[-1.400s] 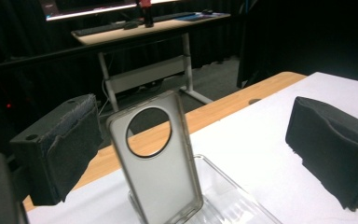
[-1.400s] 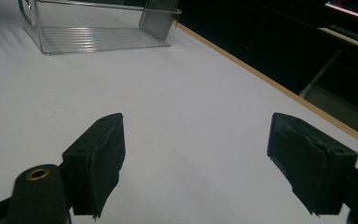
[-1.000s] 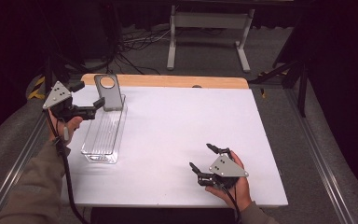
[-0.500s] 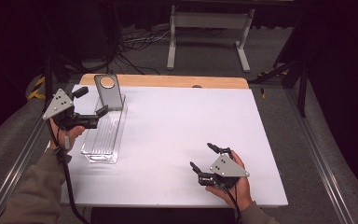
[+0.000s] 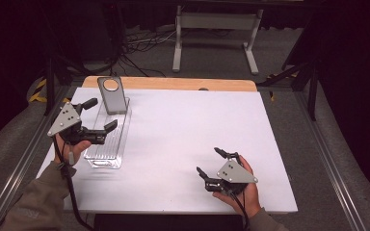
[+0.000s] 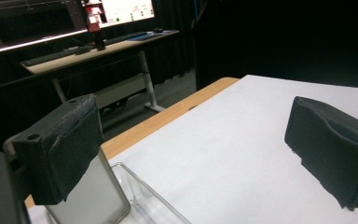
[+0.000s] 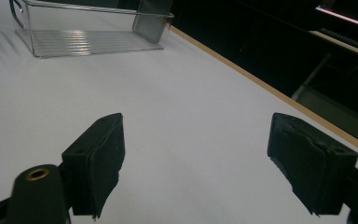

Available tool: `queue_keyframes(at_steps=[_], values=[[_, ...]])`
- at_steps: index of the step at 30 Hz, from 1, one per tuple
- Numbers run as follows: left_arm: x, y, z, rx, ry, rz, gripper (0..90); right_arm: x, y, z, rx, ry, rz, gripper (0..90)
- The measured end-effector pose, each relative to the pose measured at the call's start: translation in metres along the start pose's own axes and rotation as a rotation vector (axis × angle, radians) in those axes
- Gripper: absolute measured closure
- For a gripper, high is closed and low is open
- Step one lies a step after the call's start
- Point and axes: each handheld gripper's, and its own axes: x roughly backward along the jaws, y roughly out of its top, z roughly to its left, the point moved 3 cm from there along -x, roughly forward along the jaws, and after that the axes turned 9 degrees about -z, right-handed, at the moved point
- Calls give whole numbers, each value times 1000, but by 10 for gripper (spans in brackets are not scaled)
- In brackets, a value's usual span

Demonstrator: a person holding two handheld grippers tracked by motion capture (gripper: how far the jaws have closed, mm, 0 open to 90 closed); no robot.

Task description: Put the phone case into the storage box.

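A clear plastic tray [image 5: 107, 150] lies lengthwise at the table's left side. A grey slab with a round ring [image 5: 112, 95] stands upright in its far end. My left gripper [image 5: 101, 114] hovers open over the tray's left rim, a little nearer than the slab, with nothing between its jaws. In the left gripper view the slab [image 6: 95, 196] shows just behind the left jaw, with the tray's rim [image 6: 154, 198] beside it. My right gripper [image 5: 211, 162] rests open and empty low at the front right of the white table top. From there the tray [image 7: 88, 42] and the slab [image 7: 153, 18] lie far off.
A wooden strip [image 5: 173, 83] runs along the table's far edge. Metal rails [image 5: 335, 159] flank the table on both sides. Beyond it stand a white desk frame [image 5: 214, 29] and floor cables [image 5: 139, 45]. A desk with a monitor [image 6: 65, 28] lies farther off.
My left gripper has drawn back from the slab toward the near side along the tray, still open. The right gripper has not moved.
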Motion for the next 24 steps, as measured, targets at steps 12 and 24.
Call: queue_keyframes(at_steps=[12,24], values=[[7,2,-19,-14,-39,-10,49,4,2,-3,1,-10,-10,200],[14,3,-36,-9,-82,-24,47,3,2,-2,3,-8,-9,199]])
